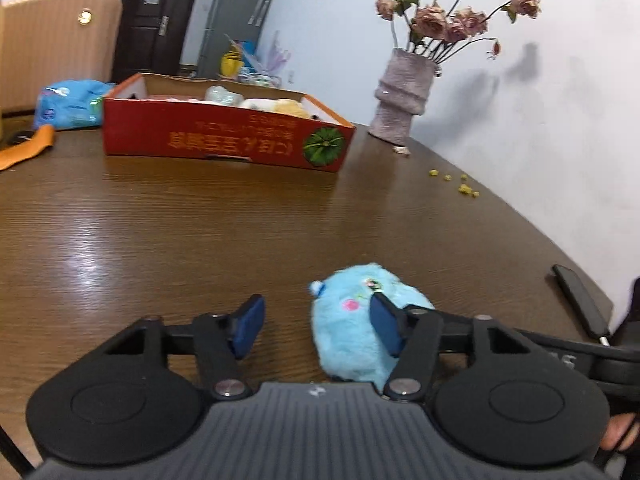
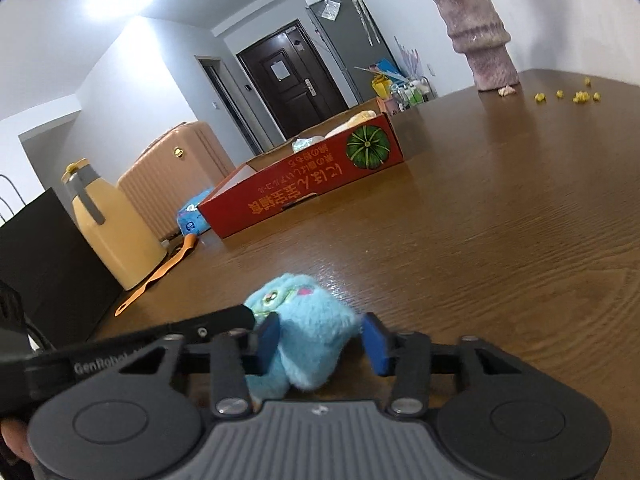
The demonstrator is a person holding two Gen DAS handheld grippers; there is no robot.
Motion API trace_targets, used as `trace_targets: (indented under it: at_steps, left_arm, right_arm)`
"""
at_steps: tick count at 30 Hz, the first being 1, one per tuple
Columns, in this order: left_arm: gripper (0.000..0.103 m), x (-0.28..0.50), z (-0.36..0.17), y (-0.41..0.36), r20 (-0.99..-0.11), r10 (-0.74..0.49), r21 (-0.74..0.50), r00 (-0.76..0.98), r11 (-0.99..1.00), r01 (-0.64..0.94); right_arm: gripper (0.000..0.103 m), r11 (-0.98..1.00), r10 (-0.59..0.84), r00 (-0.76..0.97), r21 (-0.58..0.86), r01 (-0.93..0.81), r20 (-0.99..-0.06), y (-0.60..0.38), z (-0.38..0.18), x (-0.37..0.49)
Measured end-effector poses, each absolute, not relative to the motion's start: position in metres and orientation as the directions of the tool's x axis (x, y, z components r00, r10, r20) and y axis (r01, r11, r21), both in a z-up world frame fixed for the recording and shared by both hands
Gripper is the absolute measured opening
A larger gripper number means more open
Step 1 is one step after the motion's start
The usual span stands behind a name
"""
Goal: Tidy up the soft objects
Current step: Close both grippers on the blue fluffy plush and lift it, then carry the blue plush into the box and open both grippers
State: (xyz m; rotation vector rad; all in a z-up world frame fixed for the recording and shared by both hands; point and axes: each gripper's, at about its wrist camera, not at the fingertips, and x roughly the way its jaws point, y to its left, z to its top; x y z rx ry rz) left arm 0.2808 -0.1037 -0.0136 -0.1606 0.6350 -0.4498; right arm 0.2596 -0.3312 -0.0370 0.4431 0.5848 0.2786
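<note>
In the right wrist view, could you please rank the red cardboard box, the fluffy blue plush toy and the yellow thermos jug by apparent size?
1. Red cardboard box, largest.
2. Yellow thermos jug.
3. Fluffy blue plush toy, though it sits nearest the camera, so jug and toy look nearly alike.

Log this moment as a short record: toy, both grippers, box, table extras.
toy: blue plush lying on the wooden table
right gripper: straddles the plush, pads at its sides
left gripper: one pad on the plush, other pad free
box: red cardboard box, open, soft items inside
extras: vase of dried roses
</note>
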Motion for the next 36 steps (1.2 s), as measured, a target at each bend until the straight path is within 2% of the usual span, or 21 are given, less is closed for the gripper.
trace_targets:
  at_steps: [1, 3, 7, 12, 14, 18, 29, 36]
  left_arm:
    - [0.037, 0.282, -0.013, -0.104, -0.530, -0.467, -0.285, 0.708, 0.884, 0.370]
    - [0.029, 0.285, -0.015, -0.104, -0.523, -0.501, -0.306, 0.689, 0.865, 0.398]
    - [0.029, 0.285, -0.018, -0.107, -0.511, -0.506, -0.303, 0.695, 0.863, 0.405]
    - [0.028, 0.287, -0.021, -0.102, -0.506, -0.523, -0.362, 0.686, 0.850, 0.382]
    - [0.027, 0.280, -0.018, -0.104, -0.504, -0.515, -0.339, 0.694, 0.857, 0.389]
    - [0.027, 0.261, -0.012, -0.104, -0.508, -0.521, -0.332, 0.685, 0.853, 0.403]
    - [0.028, 0.225, 0.014, -0.089, -0.431, -0.539, -0.365, 0.724, 0.838, 0.407]
    - [0.028, 0.283, 0.060, -0.086, -0.347, -0.527, -0.273, 0.776, 0.848, 0.454]
  right_arm:
    - [0.038, 0.874, 0.376, 0.798, 0.467, -0.136, -0.472, -0.330, -0.037, 0.263]
    - [0.037, 0.873, 0.386, 0.791, 0.465, -0.147, -0.475, -0.329, -0.037, 0.267]
    - [0.035, 0.883, 0.380, 0.785, 0.444, -0.151, -0.489, -0.325, -0.035, 0.271]
    - [0.033, 0.885, 0.378, 0.786, 0.440, -0.151, -0.490, -0.324, -0.034, 0.271]
    - [0.032, 0.888, 0.375, 0.789, 0.433, -0.156, -0.487, -0.323, -0.032, 0.267]
    - [0.030, 0.887, 0.377, 0.805, 0.430, -0.170, -0.458, -0.324, -0.019, 0.250]
    - [0.027, 0.872, 0.403, 0.835, 0.435, -0.225, -0.375, -0.319, 0.015, 0.217]
    - [0.026, 0.840, 0.445, 0.839, 0.471, -0.269, -0.314, -0.325, 0.058, 0.282]
